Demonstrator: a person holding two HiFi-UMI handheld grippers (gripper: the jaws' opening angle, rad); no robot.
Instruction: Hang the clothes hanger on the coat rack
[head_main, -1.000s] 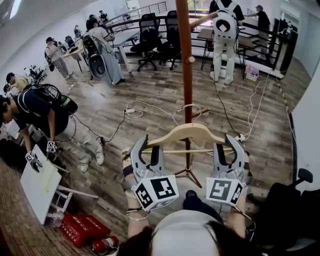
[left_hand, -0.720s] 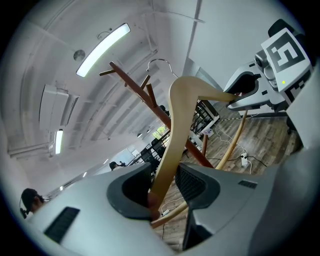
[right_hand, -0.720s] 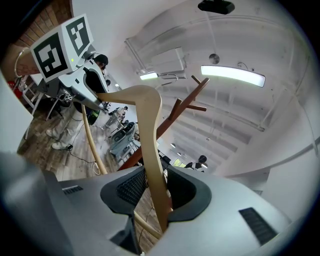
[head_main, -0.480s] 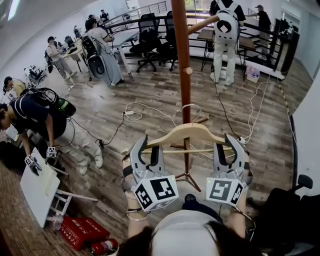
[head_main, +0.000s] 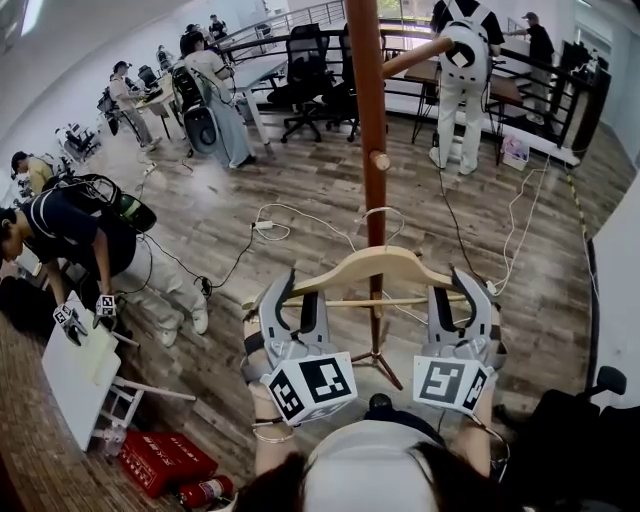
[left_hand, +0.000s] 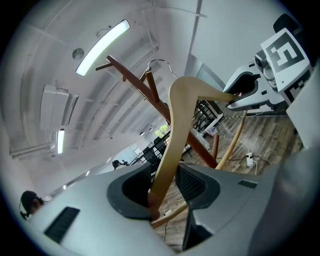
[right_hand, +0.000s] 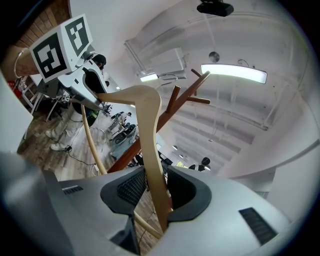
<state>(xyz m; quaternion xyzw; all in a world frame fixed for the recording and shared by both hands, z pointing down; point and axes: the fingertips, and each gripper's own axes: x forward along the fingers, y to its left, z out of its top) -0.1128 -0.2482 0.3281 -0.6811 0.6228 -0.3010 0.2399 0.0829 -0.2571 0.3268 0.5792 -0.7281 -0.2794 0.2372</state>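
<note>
We find hanger (head_main: 375, 265) held level in air, just before rack (head_main: 370, 130) pole, not yet hung. Left gripper (head_main: 297, 297) fingers pinch hanger's left end; right gripper (head_main: 455, 295) fingers pinch its right end. Step in hand, we judge: carry to rack. Next move calls for lifting hanger above upper peg (head_main: 415, 55), then lowering onto it.

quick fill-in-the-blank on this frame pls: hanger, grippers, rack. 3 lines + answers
1. The clothes hanger is made of ___.
2. It is gripped by ___ grippers, the left gripper and the right gripper, one near each end.
3. Is it hung on the coat rack yet, yes or no: ___.
Answers: wood; two; no
</note>
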